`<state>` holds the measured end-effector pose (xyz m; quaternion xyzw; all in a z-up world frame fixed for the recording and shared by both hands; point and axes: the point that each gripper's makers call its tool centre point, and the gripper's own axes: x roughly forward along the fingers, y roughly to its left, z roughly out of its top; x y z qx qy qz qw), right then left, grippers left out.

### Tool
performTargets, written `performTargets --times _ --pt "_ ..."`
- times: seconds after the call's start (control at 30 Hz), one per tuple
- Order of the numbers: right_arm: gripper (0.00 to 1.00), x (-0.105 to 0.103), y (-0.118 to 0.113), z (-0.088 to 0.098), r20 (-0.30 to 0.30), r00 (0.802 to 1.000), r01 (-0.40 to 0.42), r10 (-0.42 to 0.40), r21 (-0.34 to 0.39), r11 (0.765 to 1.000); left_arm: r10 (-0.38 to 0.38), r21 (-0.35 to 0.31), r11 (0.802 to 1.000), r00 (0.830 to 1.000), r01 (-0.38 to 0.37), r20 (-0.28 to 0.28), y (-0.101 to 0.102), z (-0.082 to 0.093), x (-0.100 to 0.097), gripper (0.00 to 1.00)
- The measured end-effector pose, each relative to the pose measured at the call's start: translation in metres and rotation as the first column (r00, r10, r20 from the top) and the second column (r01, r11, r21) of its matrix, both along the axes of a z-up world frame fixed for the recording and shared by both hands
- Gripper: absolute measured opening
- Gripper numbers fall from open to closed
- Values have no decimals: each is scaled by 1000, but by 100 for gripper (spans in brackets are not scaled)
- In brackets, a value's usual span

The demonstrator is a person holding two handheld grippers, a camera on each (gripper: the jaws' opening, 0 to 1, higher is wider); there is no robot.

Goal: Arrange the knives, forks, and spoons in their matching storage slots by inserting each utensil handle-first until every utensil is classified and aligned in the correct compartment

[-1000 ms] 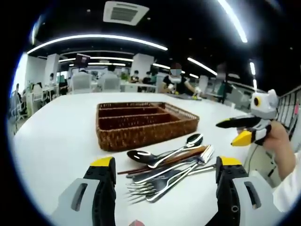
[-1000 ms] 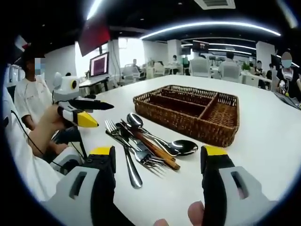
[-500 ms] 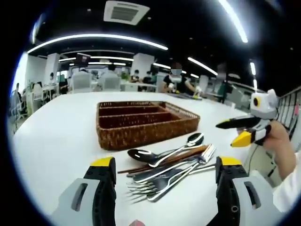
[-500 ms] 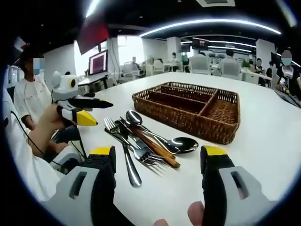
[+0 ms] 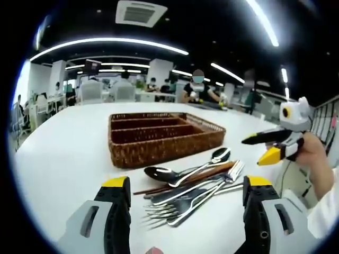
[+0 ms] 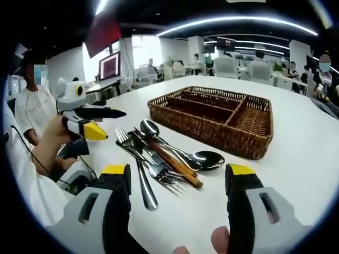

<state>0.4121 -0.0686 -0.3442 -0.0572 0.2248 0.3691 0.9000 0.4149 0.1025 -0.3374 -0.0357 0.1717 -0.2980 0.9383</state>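
In the left gripper view, the left gripper [image 5: 186, 194] rises from the bottom of the frame with its yellow-tipped jaws wide apart and nothing between them. Just above the jaws, in the lower middle, a pile of cutlery [image 5: 193, 183] lies on the white table [image 5: 63, 153]: spoons, forks and what may be a wooden-handled piece, overlapping too closely to count. Behind the pile, at centre frame, sits the wicker tray [image 5: 161, 137], its long slots apparently bare. At the right edge the right gripper [image 5: 265, 148] is held in a hand [image 5: 317, 159] above the table edge, jaws parted.

In the right gripper view, the right gripper's jaws stand open at the bottom, holding nothing. The cutlery lies in the centre left, the tray in the upper right just beyond it. The left gripper hovers at the left edge, open.
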Motion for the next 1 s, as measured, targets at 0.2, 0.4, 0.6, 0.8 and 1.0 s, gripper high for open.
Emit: performTargets --times 0.2,0.4,0.6,0.8,1.0 --pt "75 4 -1 -1 -8 1000 0 0 -13 1000 -5 8 1000 1000 5 -1 0 -1 3 88" --pt "75 6 0 -3 -16 1000 0 -1 -21 1000 -7 13 1000 1000 7 -2 0 -3 5 88" --pt "75 10 1 -3 -23 1000 -3 3 -28 1000 -16 16 1000 1000 16 -8 0 -3 9 88" --pt "75 12 2 -3 -23 1000 -8 7 -33 999 -18 28 999 1000 18 -17 2 -4 12 87" --pt "74 14 3 -3 -25 1000 -13 12 -37 999 -19 27 999 1000 20 -19 1 -4 12 87"
